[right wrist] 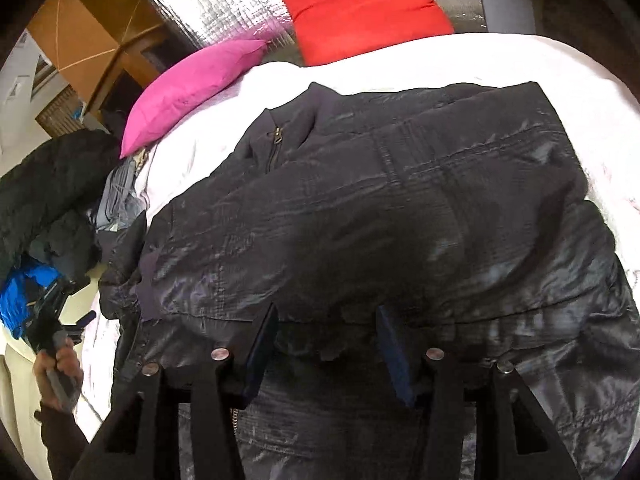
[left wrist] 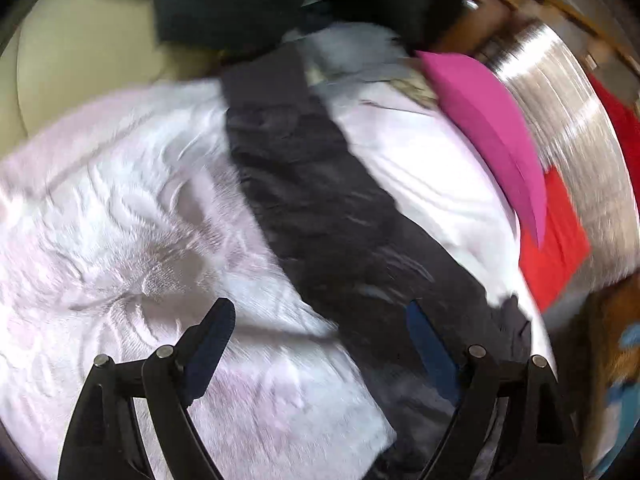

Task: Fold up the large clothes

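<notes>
A dark shiny zip jacket (right wrist: 400, 220) lies spread on a white bed sheet (right wrist: 400, 64), its collar and zipper at the upper left. My right gripper (right wrist: 326, 316) is open just above the jacket's near folded edge, holding nothing. In the left wrist view one dark sleeve or strip of the jacket (left wrist: 320, 200) runs diagonally across the pale sheet (left wrist: 120, 220). My left gripper (left wrist: 320, 316) is open and empty above the sheet, its right finger over the dark fabric. The left gripper also shows in the right wrist view (right wrist: 86, 320) at the far left, held in a hand.
A pink pillow (right wrist: 188, 84) and a red pillow (right wrist: 364, 8) lie at the head of the bed against a silver foil panel (right wrist: 216, 4). A heap of dark and blue clothes (right wrist: 44, 208) sits at the left. Wooden furniture (right wrist: 88, 36) stands beyond.
</notes>
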`<state>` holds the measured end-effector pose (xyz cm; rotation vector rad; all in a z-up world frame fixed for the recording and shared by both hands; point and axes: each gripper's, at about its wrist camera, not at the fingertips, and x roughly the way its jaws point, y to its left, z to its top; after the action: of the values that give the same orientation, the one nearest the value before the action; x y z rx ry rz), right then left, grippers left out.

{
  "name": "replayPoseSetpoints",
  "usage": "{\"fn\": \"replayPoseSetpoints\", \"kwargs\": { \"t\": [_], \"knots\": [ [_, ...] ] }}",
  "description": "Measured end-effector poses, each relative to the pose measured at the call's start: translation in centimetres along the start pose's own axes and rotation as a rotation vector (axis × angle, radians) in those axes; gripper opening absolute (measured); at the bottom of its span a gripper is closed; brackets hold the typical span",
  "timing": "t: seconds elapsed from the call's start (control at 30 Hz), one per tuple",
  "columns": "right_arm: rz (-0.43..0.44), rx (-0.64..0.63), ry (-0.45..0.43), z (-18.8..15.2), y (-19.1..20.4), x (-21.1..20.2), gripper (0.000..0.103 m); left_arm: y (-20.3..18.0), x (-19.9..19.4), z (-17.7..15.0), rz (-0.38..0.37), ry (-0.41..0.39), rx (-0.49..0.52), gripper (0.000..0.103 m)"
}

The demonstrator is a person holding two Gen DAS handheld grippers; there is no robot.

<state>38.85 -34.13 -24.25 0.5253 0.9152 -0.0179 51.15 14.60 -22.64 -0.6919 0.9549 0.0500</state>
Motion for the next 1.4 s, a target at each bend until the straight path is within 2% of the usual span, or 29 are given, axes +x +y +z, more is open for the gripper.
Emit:
{"fn": "replayPoseSetpoints", "kwargs": {
  "t": [0.2, 0.23, 0.3, 0.33, 0.37, 0.43, 0.47, 0.53, 0.6, 0.63, 0.77, 0.87, 0.97, 1.03, 1.17, 1.23, 1.3, 1.33, 1.37, 1.4],
  "knots": [
    [0.004, -0.002, 0.004, -0.1, 0.4, 0.5, 0.056, 1.8, 3.1, 1.0, -0.14, 0.036, -0.115, 0.086],
    [0.0, -0.006, 0.005, -0.1, 0.5, 0.6, 0.056, 1.9, 3.5, 0.9, -0.155, 0.039, -0.129, 0.083],
    [-0.001, -0.01, 0.003, -0.1, 0.6, 0.7, 0.056, 2.3, 4.6, 0.8, -0.186, 0.06, -0.164, 0.065],
    [-0.001, -0.011, 0.003, -0.1, 0.6, 0.7, 0.056, 2.3, 5.0, 0.7, -0.197, 0.069, -0.175, 0.051],
    [0.0, -0.011, 0.003, -0.1, 0.6, 0.8, 0.056, 2.3, 5.4, 0.6, -0.202, 0.072, -0.18, 0.043],
    [0.004, -0.009, 0.004, -0.1, 0.6, 0.8, 0.056, 2.3, 5.5, 0.6, -0.193, 0.055, -0.177, 0.035],
    [0.005, -0.008, 0.004, -0.1, 0.5, 0.8, 0.056, 2.1, 5.6, 0.7, -0.19, 0.048, -0.172, 0.025],
    [0.006, -0.006, 0.002, -0.2, 0.5, 0.7, 0.056, 1.9, 5.4, 0.7, -0.185, 0.035, -0.162, 0.014],
    [0.008, -0.005, 0.0, -0.2, 0.5, 0.5, 0.056, 1.1, 4.7, 0.7, -0.178, 0.003, -0.136, 0.01],
    [0.009, -0.005, -0.003, -0.2, 0.5, 0.4, 0.056, -0.1, 3.8, 0.5, -0.174, -0.022, -0.089, 0.009],
    [0.012, 0.0, -0.018, -0.1, 0.6, -0.1, 0.056, -6.2, 0.8, -1.1, -0.189, -0.088, 0.114, 0.008],
    [0.019, 0.004, -0.032, 0.0, 0.9, -0.7, 0.056, -10.1, -0.8, -3.9, -0.237, -0.077, 0.231, 0.008],
    [0.027, 0.003, -0.048, -0.1, 1.1, -1.2, 0.056, -14.3, -1.3, -8.5, -0.252, -0.036, 0.361, 0.008],
    [0.029, 0.003, -0.052, -0.1, 1.2, -1.4, 0.056, -16.7, -0.5, -12.4, -0.255, 0.021, 0.441, 0.008],
    [0.027, 0.011, -0.053, -0.1, 1.1, -1.6, 0.056, -18.4, 2.8, -18.3, -0.197, 0.128, 0.515, 0.009],
    [0.021, 0.021, -0.05, 0.1, 0.9, -1.5, 0.056, -18.1, 3.7, -20.0, -0.17, 0.139, 0.522, 0.012],
    [0.019, 0.035, -0.046, 0.1, 0.5, -1.4, 0.056, -18.0, 3.1, -19.4, -0.192, 0.157, 0.503, 0.018],
    [0.021, 0.04, -0.046, 0.1, 0.4, -1.4, 0.056, -17.6, 2.8, -18.7, -0.214, 0.198, 0.474, 0.033],
    [0.022, 0.044, -0.047, 0.2, 0.3, -1.5, 0.056, -17.0, 2.3, -18.1, -0.237, 0.237, 0.436, 0.052],
    [0.025, 0.045, -0.049, 0.2, 0.2, -1.7, 0.056, -16.3, 1.8, -17.4, -0.271, 0.266, 0.388, 0.057]
  ]
}}
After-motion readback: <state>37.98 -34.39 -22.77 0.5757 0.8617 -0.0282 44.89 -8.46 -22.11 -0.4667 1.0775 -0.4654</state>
